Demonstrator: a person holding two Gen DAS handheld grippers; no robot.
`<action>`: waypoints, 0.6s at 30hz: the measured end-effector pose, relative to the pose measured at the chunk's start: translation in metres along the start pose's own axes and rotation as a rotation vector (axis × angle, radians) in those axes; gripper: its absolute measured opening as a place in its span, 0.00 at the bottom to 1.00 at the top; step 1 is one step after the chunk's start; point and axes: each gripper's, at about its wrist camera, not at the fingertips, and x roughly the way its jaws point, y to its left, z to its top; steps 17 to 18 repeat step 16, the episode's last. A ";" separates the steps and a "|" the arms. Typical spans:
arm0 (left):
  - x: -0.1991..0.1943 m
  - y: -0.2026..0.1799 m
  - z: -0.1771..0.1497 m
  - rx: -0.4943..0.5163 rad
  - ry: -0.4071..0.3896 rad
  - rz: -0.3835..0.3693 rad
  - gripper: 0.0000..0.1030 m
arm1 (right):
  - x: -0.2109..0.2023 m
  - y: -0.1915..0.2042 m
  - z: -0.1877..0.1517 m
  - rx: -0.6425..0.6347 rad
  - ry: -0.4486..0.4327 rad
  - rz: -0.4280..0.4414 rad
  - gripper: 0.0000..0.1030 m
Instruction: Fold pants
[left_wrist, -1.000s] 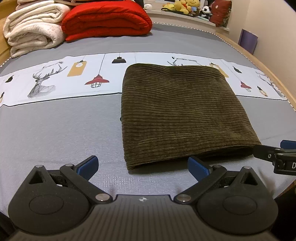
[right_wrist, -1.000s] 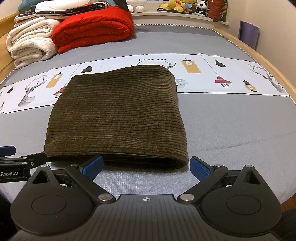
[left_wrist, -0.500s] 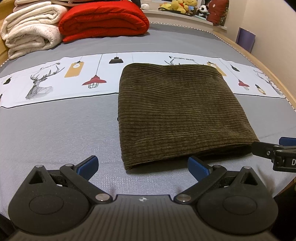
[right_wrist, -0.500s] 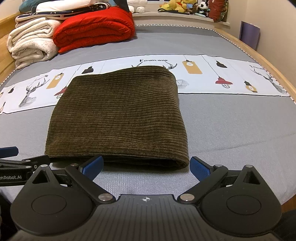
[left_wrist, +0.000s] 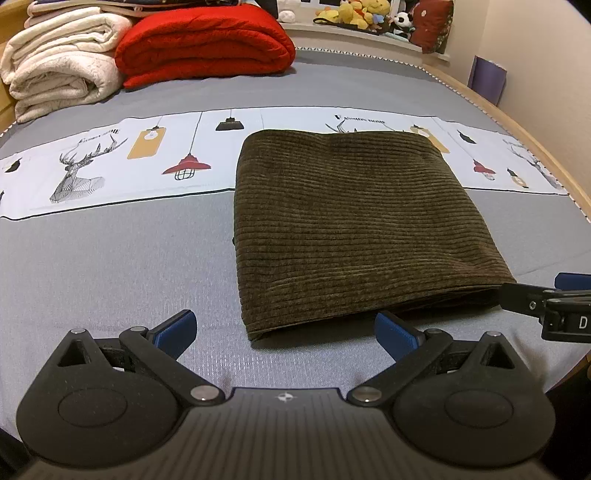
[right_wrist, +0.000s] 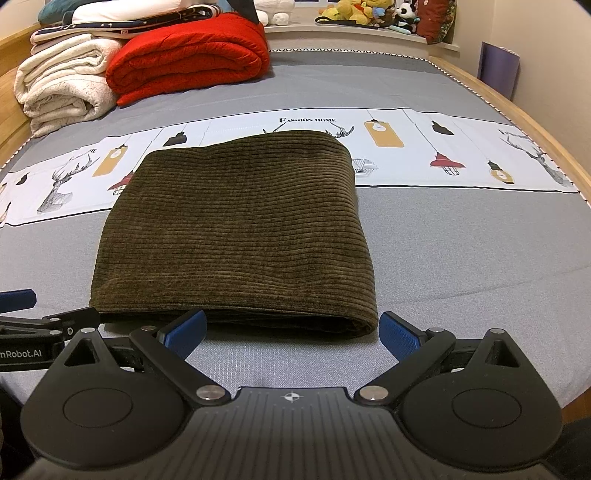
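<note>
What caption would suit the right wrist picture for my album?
Open right gripper poised before neatly folded olive corduroy pants on a grey bed, with nothing between its fingers.

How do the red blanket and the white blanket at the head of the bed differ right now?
The red blanket is smooth and quilted; the white blanket is fluffy. Other folded bedding is stacked on the white blanket, while the red blanket's top looks mostly bare. The red blanket lies nearer the bed's middle, the white blanket against the wooden side. Both are folded into thick bundles, touching each other, well beyond the pants.
</note>
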 end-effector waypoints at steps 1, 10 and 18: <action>0.000 0.000 0.000 0.001 -0.002 -0.001 1.00 | 0.000 0.000 0.000 0.000 0.000 0.000 0.96; -0.001 0.000 0.000 0.008 -0.005 -0.005 1.00 | 0.000 0.000 0.000 0.000 0.000 0.000 0.96; -0.001 0.001 0.000 0.012 -0.011 -0.008 1.00 | 0.000 0.000 0.000 0.000 0.000 0.000 0.96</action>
